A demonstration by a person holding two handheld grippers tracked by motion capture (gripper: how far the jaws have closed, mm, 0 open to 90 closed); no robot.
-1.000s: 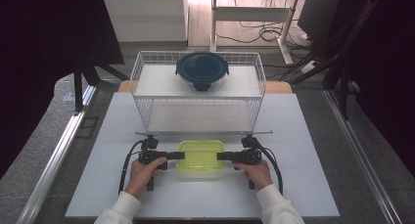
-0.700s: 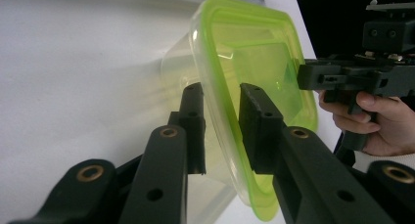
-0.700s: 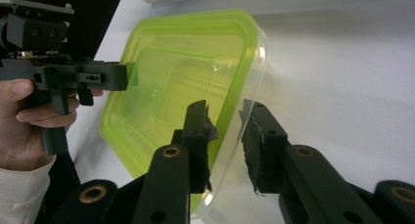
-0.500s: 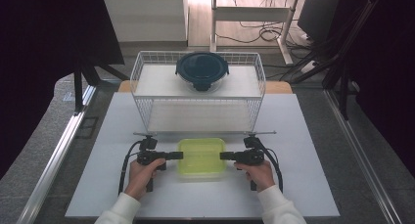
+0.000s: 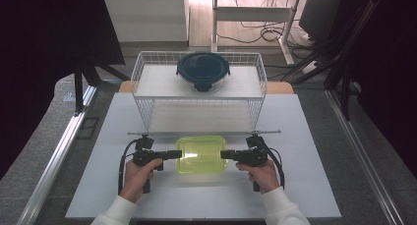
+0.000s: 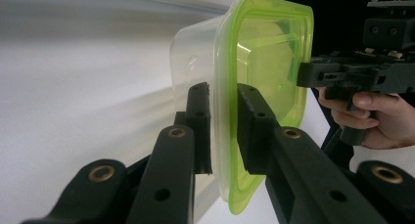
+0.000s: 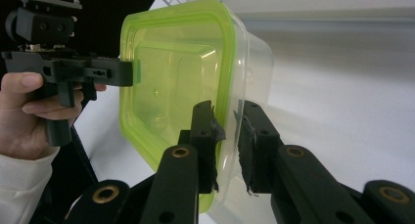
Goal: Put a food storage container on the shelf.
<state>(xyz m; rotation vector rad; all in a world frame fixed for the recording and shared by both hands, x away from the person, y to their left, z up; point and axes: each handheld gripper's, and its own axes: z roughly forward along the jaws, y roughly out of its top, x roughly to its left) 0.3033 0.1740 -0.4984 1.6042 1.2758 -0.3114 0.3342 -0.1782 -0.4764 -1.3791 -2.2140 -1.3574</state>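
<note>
- Green-lidded container [image 5: 201,154]: clear, rounded-rectangle plastic tub under a translucent lime lid, smooth and glossy. It sits between my two grippers, one pinching each short end at the rim.
- Left gripper [image 5: 171,154]: jaws have just been closing and are now narrowed onto the lid edge, one pad [image 6: 254,121] on the lid, the other against the tub wall. Firm hold.
- Right gripper [image 5: 227,154]: same, jaws just closed onto the opposite rim, worn rubber pad [image 7: 208,136] on the lid side, its partner on the clear wall.
- Change since a second ago: the container appears slightly lifted and nearer the rack. I judge the grasp done and the carry begun.
- Beyond my fingertips: white wire rack [image 5: 147,107], thin grid mesh, two tiers; on its top shelf a round dark-blue lidded container [image 5: 202,70].
- White matte table [image 5: 314,185] below.
</note>
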